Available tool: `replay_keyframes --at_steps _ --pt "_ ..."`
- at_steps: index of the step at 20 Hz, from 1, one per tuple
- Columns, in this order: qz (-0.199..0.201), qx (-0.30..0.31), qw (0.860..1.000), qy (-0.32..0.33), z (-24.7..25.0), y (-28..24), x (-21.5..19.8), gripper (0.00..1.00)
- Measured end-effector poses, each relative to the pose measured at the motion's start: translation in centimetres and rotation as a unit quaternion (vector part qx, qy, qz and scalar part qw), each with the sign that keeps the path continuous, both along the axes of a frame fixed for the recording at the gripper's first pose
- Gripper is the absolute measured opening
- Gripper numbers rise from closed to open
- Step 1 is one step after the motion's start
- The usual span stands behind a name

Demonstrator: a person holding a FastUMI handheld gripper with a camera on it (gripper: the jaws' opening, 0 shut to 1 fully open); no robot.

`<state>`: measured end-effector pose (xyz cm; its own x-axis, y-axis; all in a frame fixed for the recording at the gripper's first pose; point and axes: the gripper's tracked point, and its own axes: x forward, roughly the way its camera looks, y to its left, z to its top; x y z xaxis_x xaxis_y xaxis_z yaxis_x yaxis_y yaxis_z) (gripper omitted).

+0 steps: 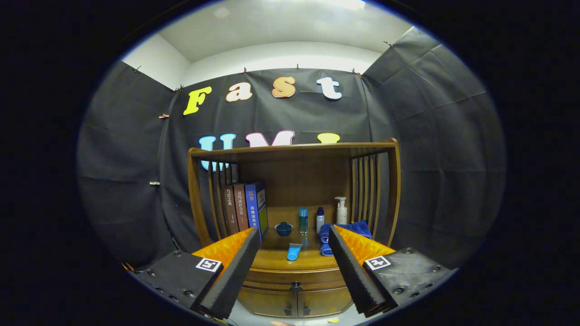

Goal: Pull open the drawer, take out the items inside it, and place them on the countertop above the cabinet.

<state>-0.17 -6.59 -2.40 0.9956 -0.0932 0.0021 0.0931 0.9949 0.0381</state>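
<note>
Wooden drawer [295,276] looks closed, beyond my fingers [294,276], which are spread & hold nothing. Blue tube [294,251] lies on counter [272,259]; fits task done or drawer yet to open.

Black cloth [435,117] drapes three sides of a small booth, pinned along its upper edge with clips and creased in broad folds. Above the cloth runs a band of white wall [281,54], meeting a pale ceiling [272,22] that glows with overhead light near its far edge. Against the back wall stands a wooden cabinet [294,276], its upper part framed by a flat top board [294,148], slatted side panels [367,190] and a solid wooden back panel. Two small lower doors [297,303] with dark handles close the cabinet's base. A strip of pale floor [253,319] shows beneath the cabinet's front.
</note>
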Motion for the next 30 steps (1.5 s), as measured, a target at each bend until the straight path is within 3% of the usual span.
replay_keyframes --at_steps 30 --pt "-0.001 -0.004 1.0 0.011 -0.3 1.2 -0.8 0.99"
